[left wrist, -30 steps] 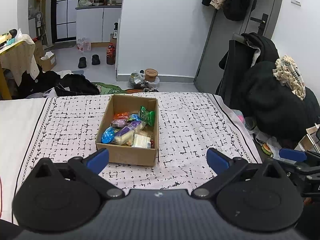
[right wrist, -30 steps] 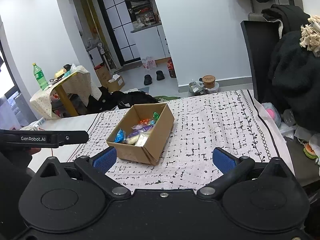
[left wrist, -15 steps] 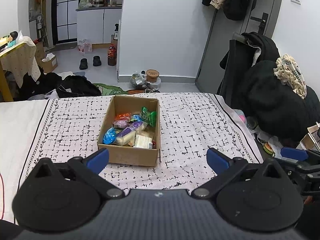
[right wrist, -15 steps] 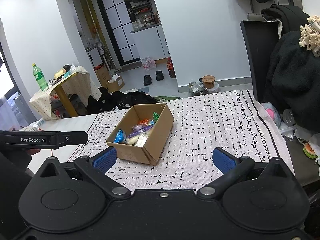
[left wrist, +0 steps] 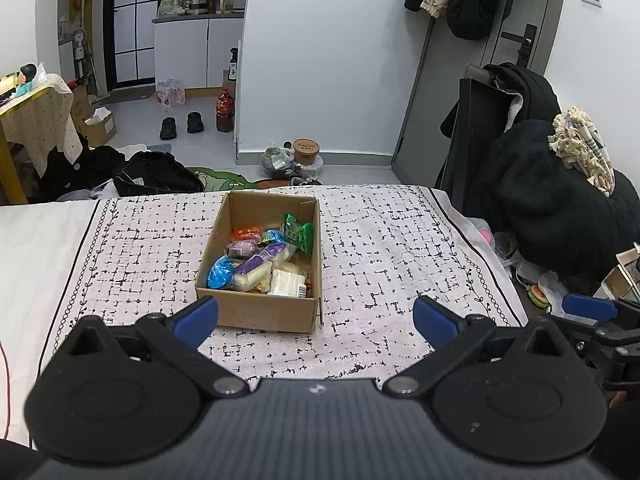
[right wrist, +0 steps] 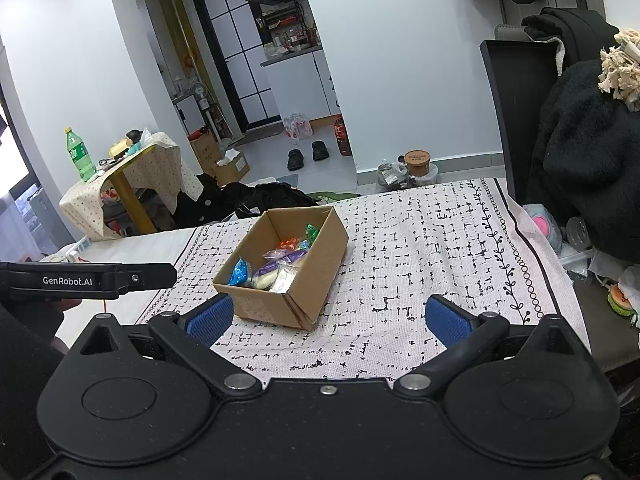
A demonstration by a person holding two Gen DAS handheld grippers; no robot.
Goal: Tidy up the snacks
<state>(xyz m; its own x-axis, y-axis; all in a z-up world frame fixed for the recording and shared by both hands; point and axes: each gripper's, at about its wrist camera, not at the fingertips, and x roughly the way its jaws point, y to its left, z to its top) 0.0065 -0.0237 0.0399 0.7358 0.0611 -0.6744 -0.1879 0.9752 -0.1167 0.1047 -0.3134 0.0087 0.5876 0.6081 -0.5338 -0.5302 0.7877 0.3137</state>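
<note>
At centre frame of the left wrist view, the cardboard box (left wrist: 262, 258) sits on the patterned bedspread (left wrist: 400, 256), snack packets (left wrist: 260, 258) piled inside, long axis running away from the camera. Left gripper (left wrist: 316, 316) hangs just short of the near wall, wide open and empty, nearly square on. In the right wrist view the box (right wrist: 286, 268) lies centre-left, corner-on, so right gripper (right wrist: 328, 318), also spread and empty, comes at it diagonally. Neither touches. Left looks better lined up for a reach in.
</note>
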